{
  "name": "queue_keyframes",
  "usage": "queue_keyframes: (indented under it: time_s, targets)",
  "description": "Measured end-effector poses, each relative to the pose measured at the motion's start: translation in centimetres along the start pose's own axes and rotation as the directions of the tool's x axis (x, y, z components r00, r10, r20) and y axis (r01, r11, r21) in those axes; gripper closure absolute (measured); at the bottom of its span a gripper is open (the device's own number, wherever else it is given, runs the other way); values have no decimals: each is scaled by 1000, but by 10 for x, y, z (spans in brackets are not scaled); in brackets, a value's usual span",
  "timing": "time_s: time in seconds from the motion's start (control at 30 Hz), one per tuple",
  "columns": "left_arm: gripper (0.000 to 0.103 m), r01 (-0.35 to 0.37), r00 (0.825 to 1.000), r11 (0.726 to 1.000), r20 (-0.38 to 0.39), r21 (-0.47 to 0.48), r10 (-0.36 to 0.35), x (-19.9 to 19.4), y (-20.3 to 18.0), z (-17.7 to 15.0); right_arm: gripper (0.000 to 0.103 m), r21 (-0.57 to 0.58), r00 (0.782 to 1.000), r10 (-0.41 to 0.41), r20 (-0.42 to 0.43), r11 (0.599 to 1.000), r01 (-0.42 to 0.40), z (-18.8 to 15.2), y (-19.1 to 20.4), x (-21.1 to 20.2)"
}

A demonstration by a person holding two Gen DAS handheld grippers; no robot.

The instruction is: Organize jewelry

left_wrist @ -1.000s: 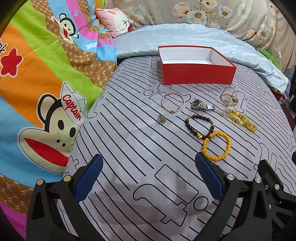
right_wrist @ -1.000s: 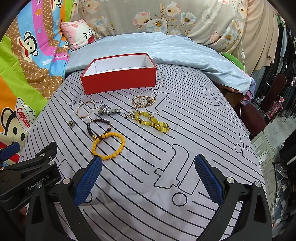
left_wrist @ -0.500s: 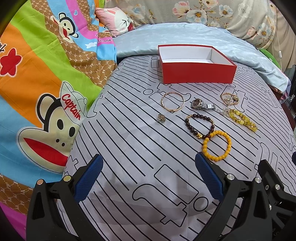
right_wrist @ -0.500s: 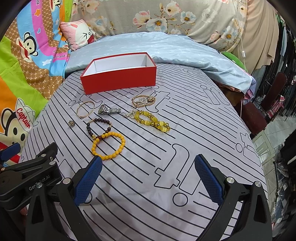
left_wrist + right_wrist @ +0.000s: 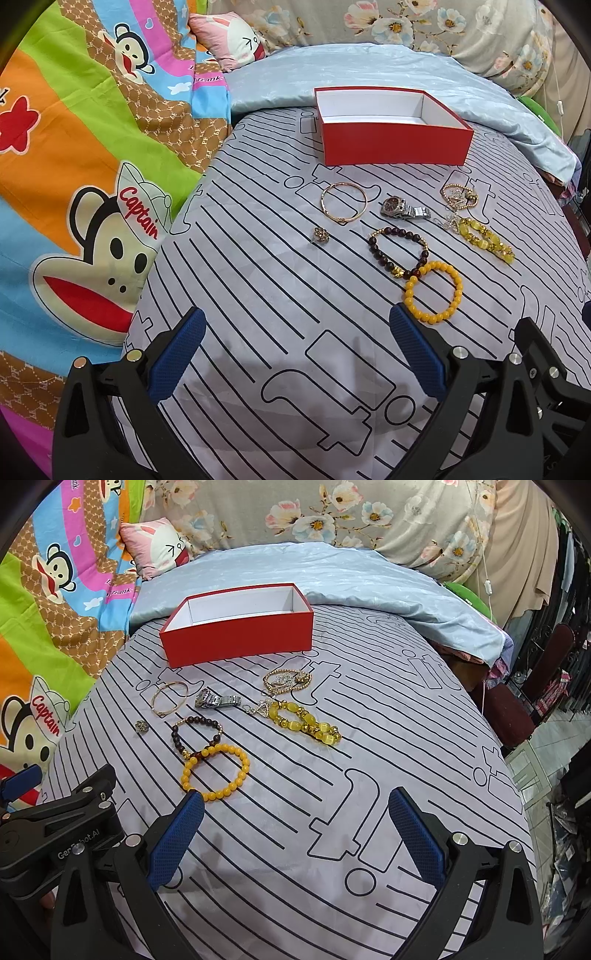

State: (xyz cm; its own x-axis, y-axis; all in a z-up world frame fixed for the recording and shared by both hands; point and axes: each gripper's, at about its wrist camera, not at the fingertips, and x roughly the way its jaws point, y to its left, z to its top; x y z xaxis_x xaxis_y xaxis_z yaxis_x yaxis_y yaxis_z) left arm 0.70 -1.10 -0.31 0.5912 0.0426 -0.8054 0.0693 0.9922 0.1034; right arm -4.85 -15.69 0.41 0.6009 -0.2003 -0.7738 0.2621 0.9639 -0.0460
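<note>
An empty red box with a white inside stands at the back of the striped cloth; it also shows in the right wrist view. In front of it lie a gold bangle, a small ring, a silver watch, a dark bead bracelet, an orange bead bracelet, a yellow stone bracelet and a gold chain. My left gripper is open and empty, short of the jewelry. My right gripper is open and empty, with the orange bracelet just beyond its left finger.
A cartoon monkey blanket lies to the left. A light blue quilt and a pink pillow lie behind the box. The bed edge drops off at the right, with a chair beyond. The left gripper's body shows at lower left.
</note>
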Motion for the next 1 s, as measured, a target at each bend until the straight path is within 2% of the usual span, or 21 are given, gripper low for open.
queue_keyframes:
  time_s: [0.23, 0.33, 0.6, 0.7, 0.83, 0.93, 1.0]
  targets:
    - [6, 44, 999, 999, -10, 4, -44, 6, -5, 3, 7, -12, 1000, 2, -4, 1000, -2, 7, -5, 13]
    - [6, 54, 998, 998, -19, -19, -55, 13, -2, 5, 12, -23, 1000, -7, 2, 1000, 7, 11, -11, 18]
    - [6, 56, 997, 994, -46, -94, -60, 40, 22, 13, 28, -4, 999, 34, -42, 999, -34, 21, -29, 46]
    - [6, 51, 997, 991, -58, -120, -58, 51, 30, 16, 31, 11, 997, 45, -59, 999, -44, 26, -34, 57]
    - [8, 49, 996, 992, -71, -118, -58, 63, 29, 22, 34, 10, 996, 50, -70, 999, -49, 30, -36, 68]
    - [11, 64, 994, 992, -80, -113, -74, 70, 24, 25, 40, 14, 994, 62, -89, 998, -61, 33, -39, 79]
    - [12, 66, 994, 992, -77, -104, -75, 74, 21, 28, 47, 26, 991, 86, -106, 996, -84, 34, -41, 86]
